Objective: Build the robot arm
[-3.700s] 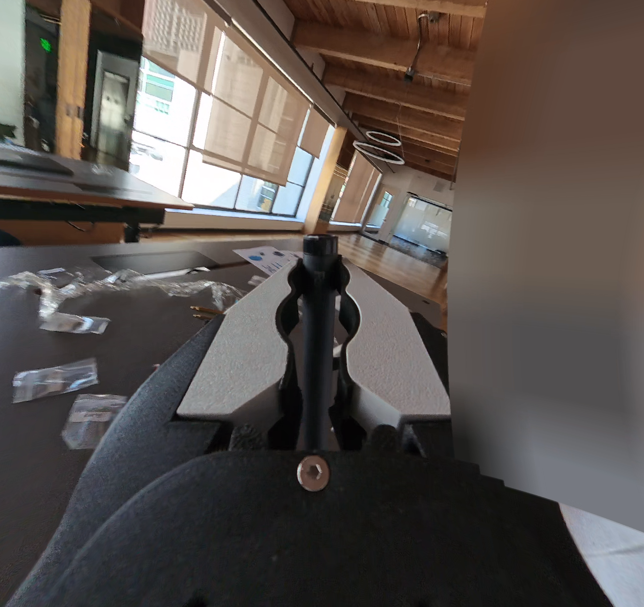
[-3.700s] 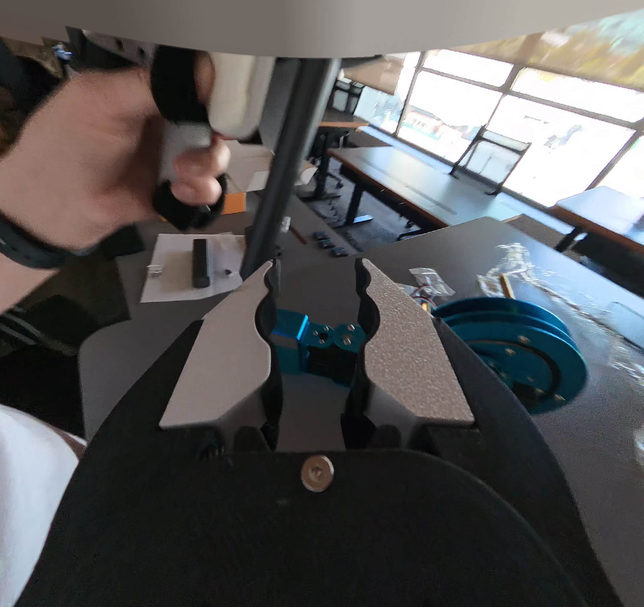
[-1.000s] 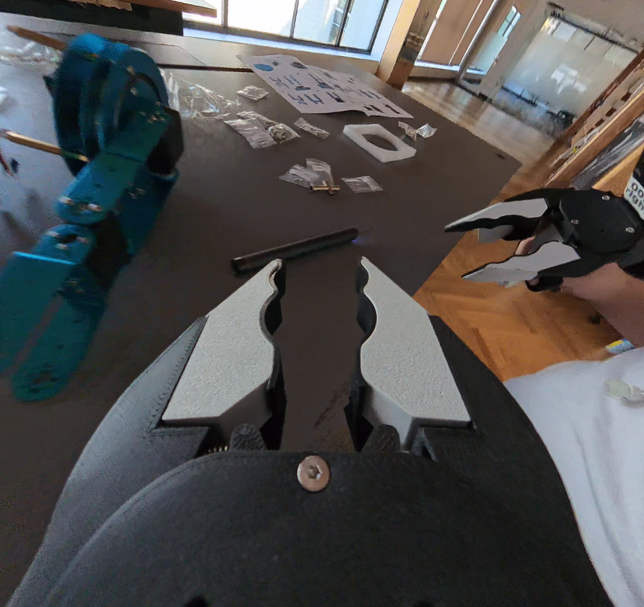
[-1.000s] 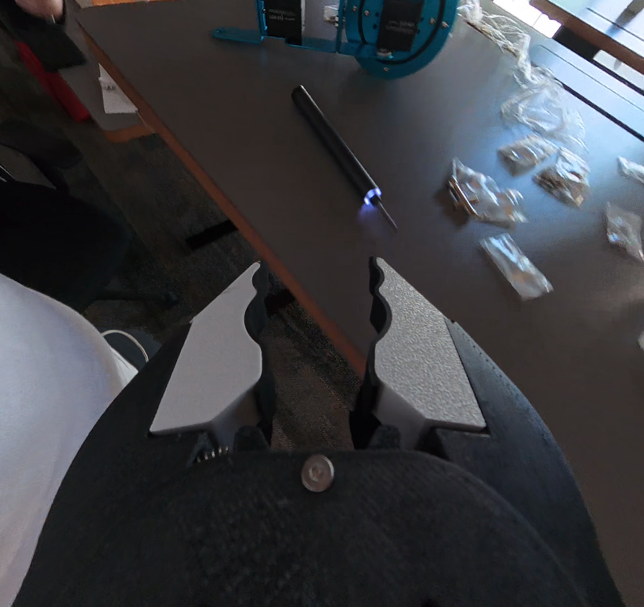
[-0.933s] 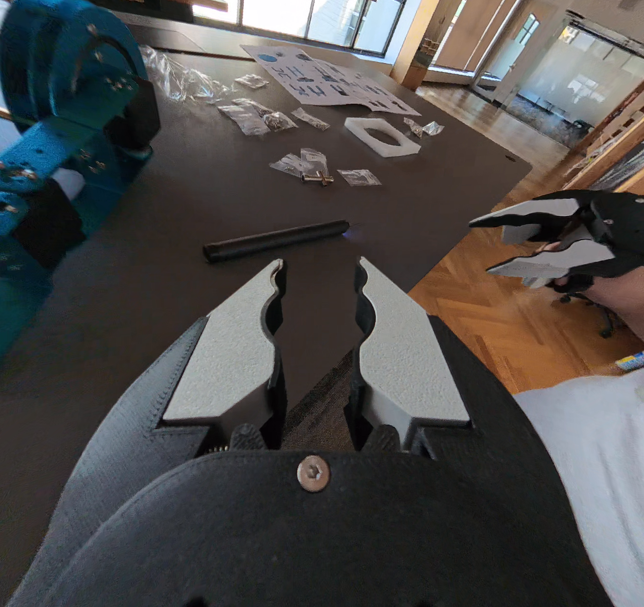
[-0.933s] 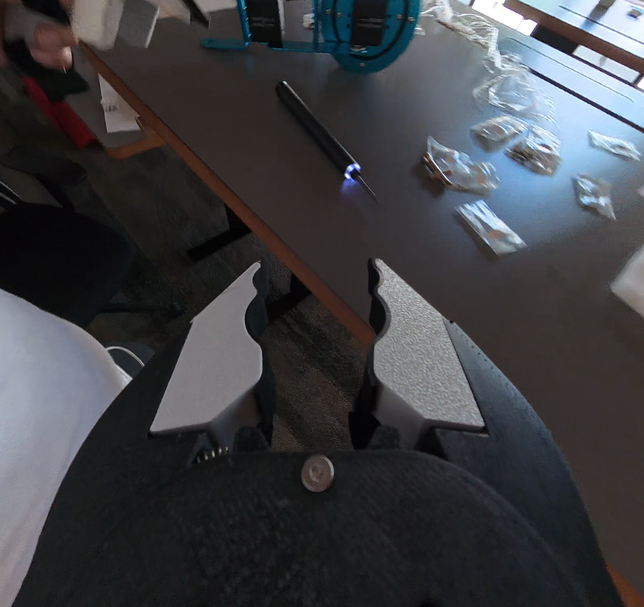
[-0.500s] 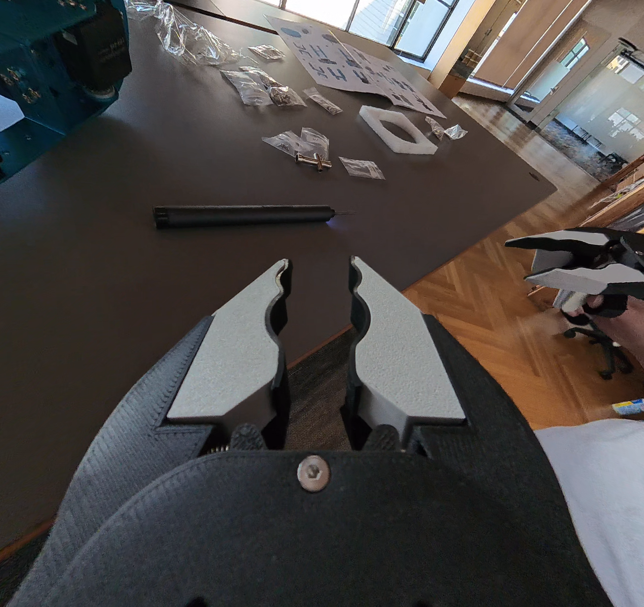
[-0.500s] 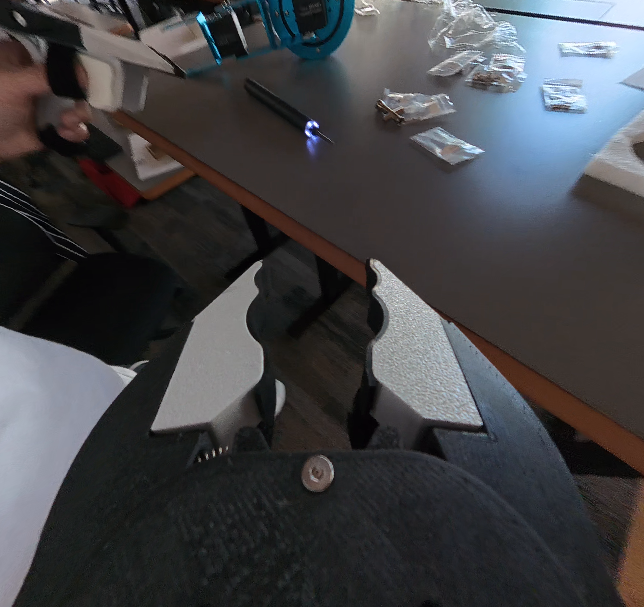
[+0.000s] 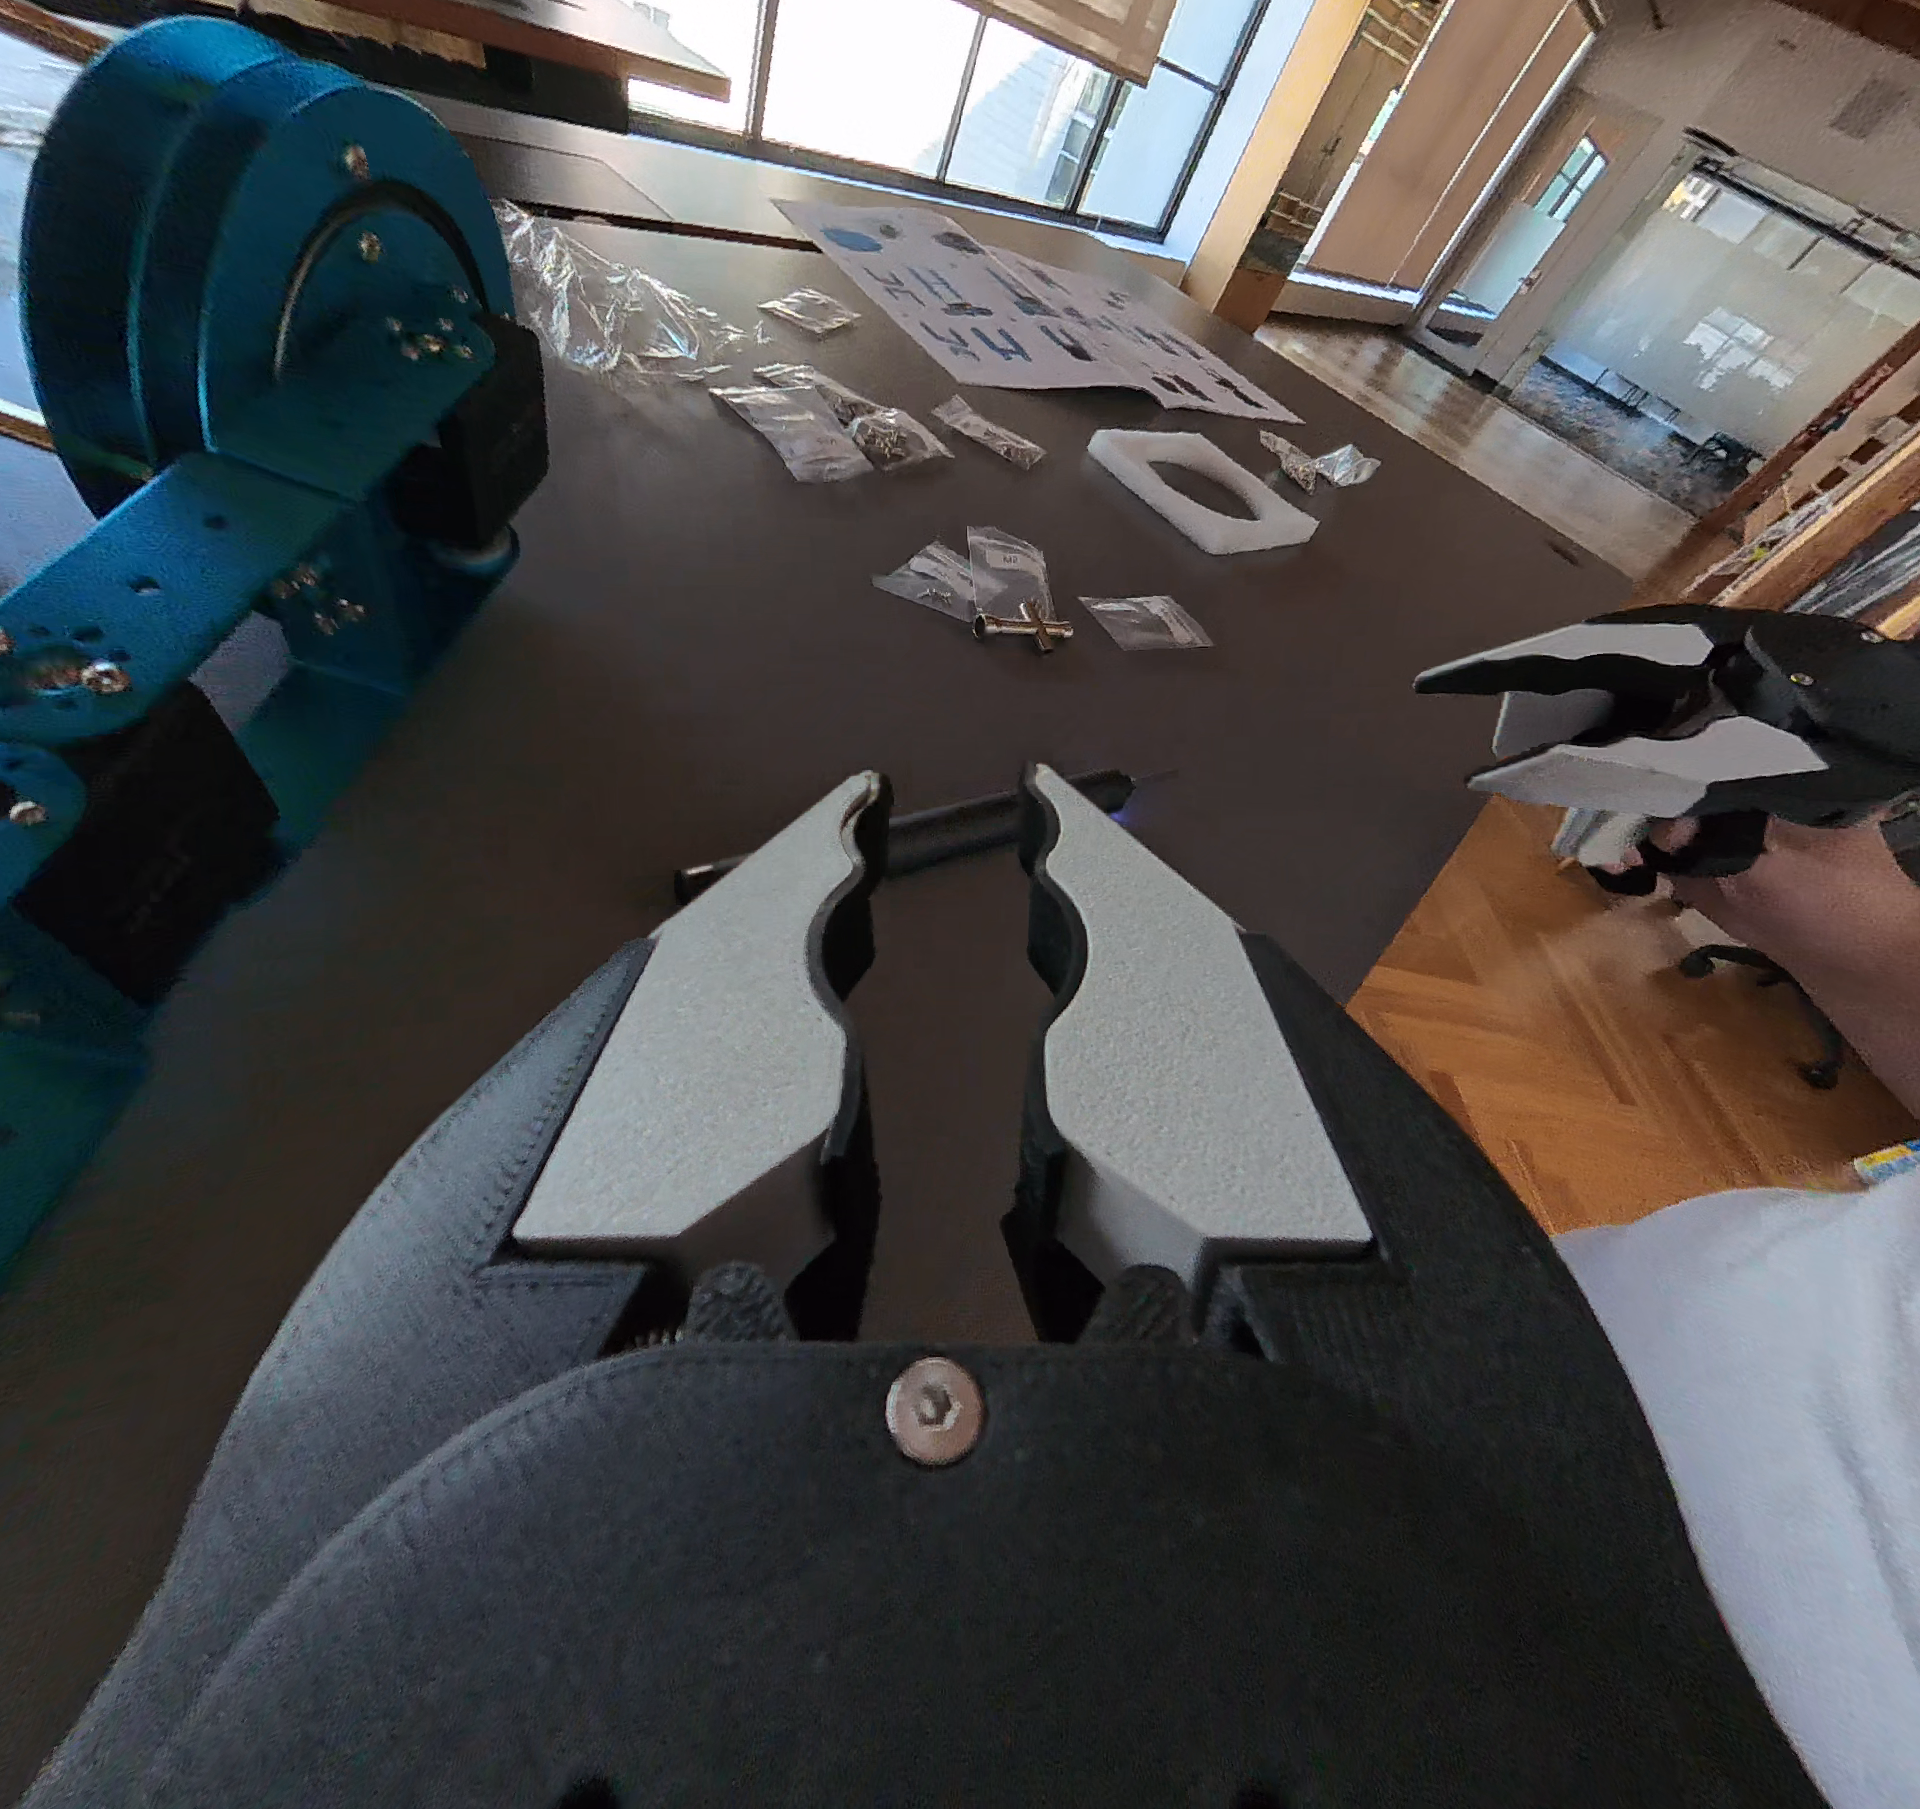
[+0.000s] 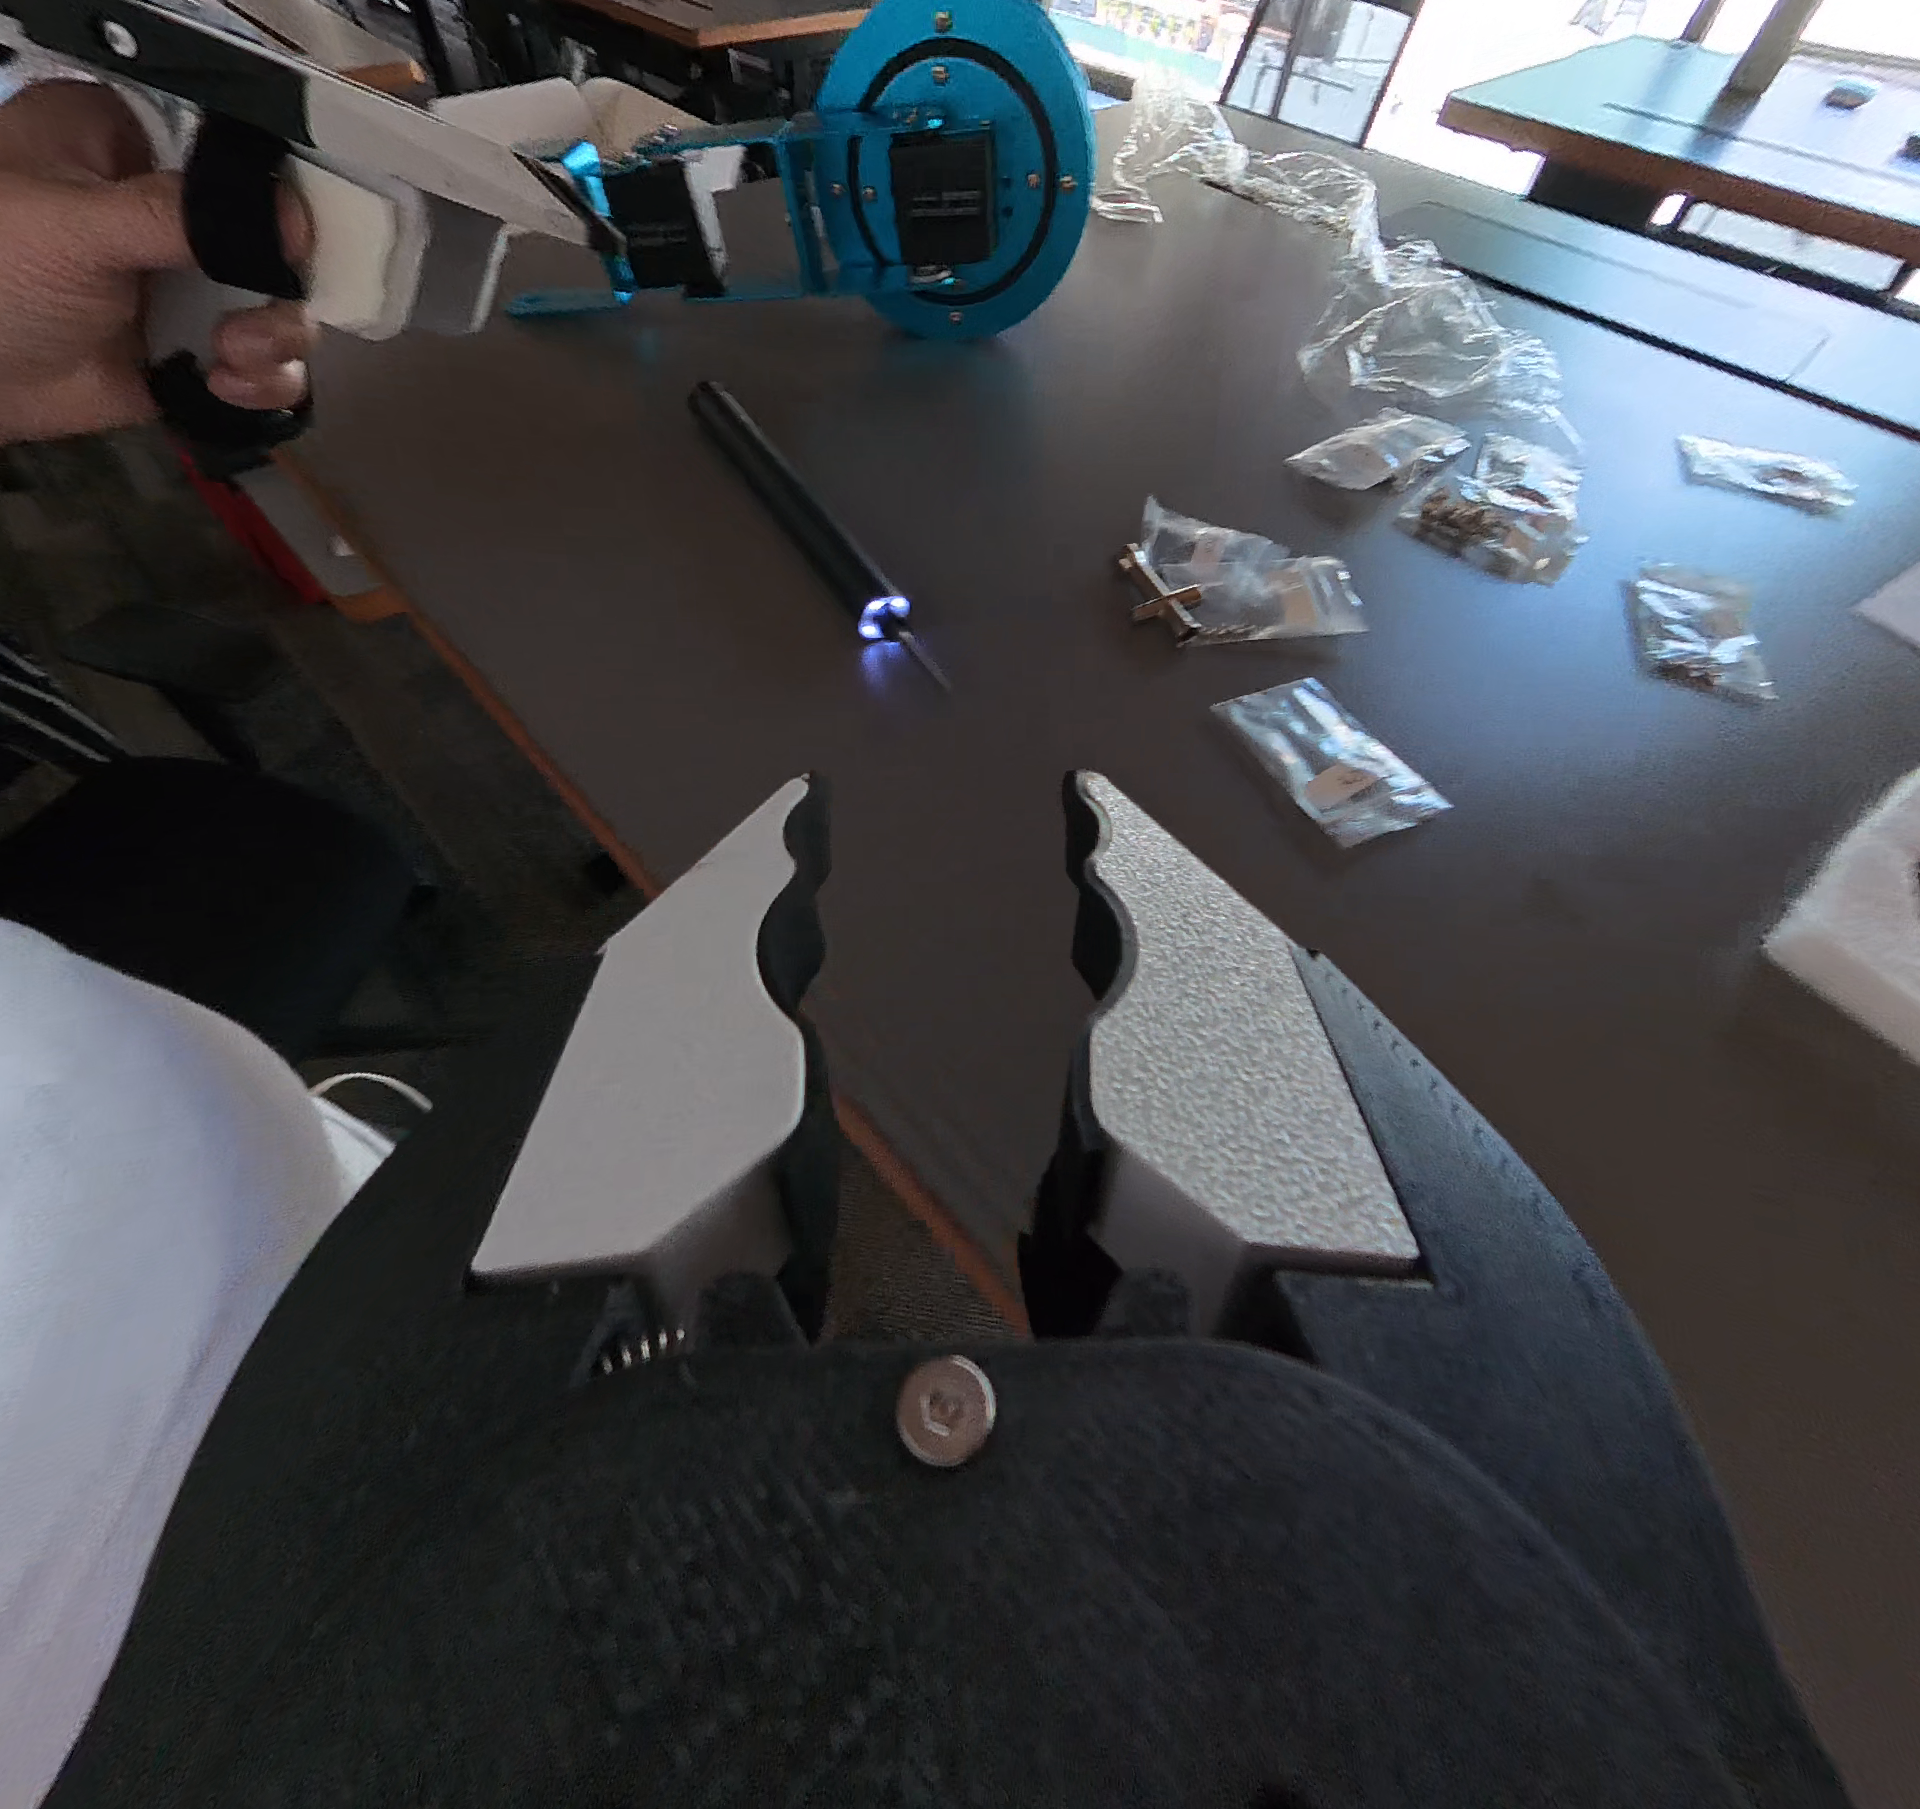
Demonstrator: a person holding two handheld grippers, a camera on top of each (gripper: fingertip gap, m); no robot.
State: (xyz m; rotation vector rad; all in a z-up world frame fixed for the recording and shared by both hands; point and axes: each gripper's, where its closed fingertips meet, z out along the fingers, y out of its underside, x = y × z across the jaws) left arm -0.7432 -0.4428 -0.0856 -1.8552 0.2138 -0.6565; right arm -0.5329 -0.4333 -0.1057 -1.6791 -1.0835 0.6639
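The left gripper is released and holds nothing; its jaws stand a little apart above the dark table. Just beyond its fingertips lies the black electric screwdriver, across the line of the fingers, with its thin bit and a small blue light to the right of the claw. The right gripper is also released and empty, over the near edge of the table; the screwdriver lies ahead of it and a little to its left, pointing back toward it.

The screwdriver looks like a stiff, slim, smooth cylinder, probably light. Because it is round it may roll or slip between the pads, so I think the middle of the barrel is the best place to take hold, square across it, away from the fine bit, which seems fragile.

To the left of the left claw stands the blue metal assembly with black motor blocks. Ahead of the right claw and to its right lie small plastic bags of screws and a small cross-shaped metal wrench.

In the left wrist view the fingers cover much of the barrel, and the blue assembly is cut by the frame edge. What is inside the bags is too small to tell. The white foam piece is cut off at the right edge of the right wrist view.
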